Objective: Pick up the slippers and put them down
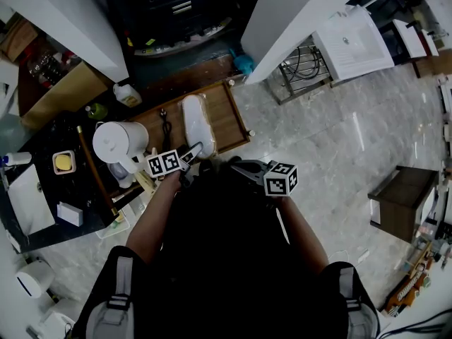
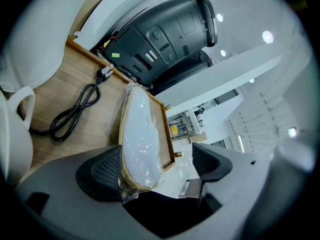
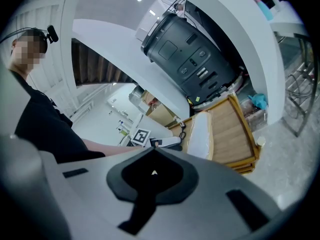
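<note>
— Your left gripper [image 2: 155, 168] had its jaws wide apart. The near end of the plastic-wrapped slipper [image 2: 142, 139] sat between them. It lay close against the pad on the cord's side, with a clear gap to the other pad, so nothing was clamped.

— Agreed. From your head camera, that left gripper [image 1: 189, 155] was right at the near end of the slipper [image 1: 194, 122]. The slipper lay lengthwise on the wooden tray [image 1: 226, 115], and its far end pointed away from you.

— The wooden tray [image 2: 80, 79] also carried a coiled black power cord [image 2: 75, 109], just beside the slipper and not touching it. The white kettle [image 2: 15, 129] stood at the tray's left side.

— Your right gripper [image 3: 154, 173] had its jaws pressed fully together with nothing between them. You held it off to the right, apart from the slipper [image 3: 200, 134].

— Yes. In the head view, your right gripper [image 1: 246, 167] hovered in front of your body, near the tray's front right corner, over the marble floor [image 1: 332, 140]. The power cord [image 1: 166, 127] and kettle [image 1: 120, 143] were to the left of the slipper.

— Beyond the tray stood a big black machine [image 2: 165, 34] beneath a white surface. I couldn't tell what kind it was.
</note>
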Tool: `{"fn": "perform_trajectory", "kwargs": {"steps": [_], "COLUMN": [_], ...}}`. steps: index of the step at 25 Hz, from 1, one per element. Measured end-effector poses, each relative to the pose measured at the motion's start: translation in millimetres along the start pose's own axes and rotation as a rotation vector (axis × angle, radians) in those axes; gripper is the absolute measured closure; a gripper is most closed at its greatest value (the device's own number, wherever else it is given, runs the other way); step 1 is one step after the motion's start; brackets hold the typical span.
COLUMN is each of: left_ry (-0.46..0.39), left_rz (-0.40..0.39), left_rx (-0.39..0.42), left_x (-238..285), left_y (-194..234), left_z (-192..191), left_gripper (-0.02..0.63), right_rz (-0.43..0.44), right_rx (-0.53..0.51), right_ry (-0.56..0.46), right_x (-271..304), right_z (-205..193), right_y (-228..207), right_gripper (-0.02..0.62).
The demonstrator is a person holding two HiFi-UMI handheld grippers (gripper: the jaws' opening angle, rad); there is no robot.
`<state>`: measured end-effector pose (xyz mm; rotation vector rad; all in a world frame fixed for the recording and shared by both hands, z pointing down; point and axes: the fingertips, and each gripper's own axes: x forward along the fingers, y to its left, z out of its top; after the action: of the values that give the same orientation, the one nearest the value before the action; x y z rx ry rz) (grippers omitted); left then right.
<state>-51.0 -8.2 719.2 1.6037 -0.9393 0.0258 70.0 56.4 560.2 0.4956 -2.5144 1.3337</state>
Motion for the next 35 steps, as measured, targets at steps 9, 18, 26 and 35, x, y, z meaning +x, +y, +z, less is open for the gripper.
{"fn": "perform_trajectory", "kwargs": {"steps": [9,18,26,35], "left_ry": [-0.019,-0.032,-0.091,-0.157], "left_rz": [-0.121,-0.217,-0.249,-0.302], "left_rx": [0.022,0.04,0.047,0.07], "left_x": [-17.0,-39.3,-63.8,-86.6], "left_y": [-25.5,-53.0,-60.7,-83.9], "left_z": [-0.7,-4.0,-1.9,0.8], "left_gripper": [0.178,0.208,0.418,0.594], "right_rz": [0.021,0.032,0.042,0.072], "right_rx": [-0.019,-0.054,-0.075,-0.096], "right_ry": [0.008,0.005,0.005,0.051], "right_x": [6.2,9.3,12.2,19.3], "right_z": [-3.8,7.1,13.6,11.3], "right_y": [10.5,14.5,18.0,23.1], "right_gripper": [0.588,0.588,0.588,0.588]}}
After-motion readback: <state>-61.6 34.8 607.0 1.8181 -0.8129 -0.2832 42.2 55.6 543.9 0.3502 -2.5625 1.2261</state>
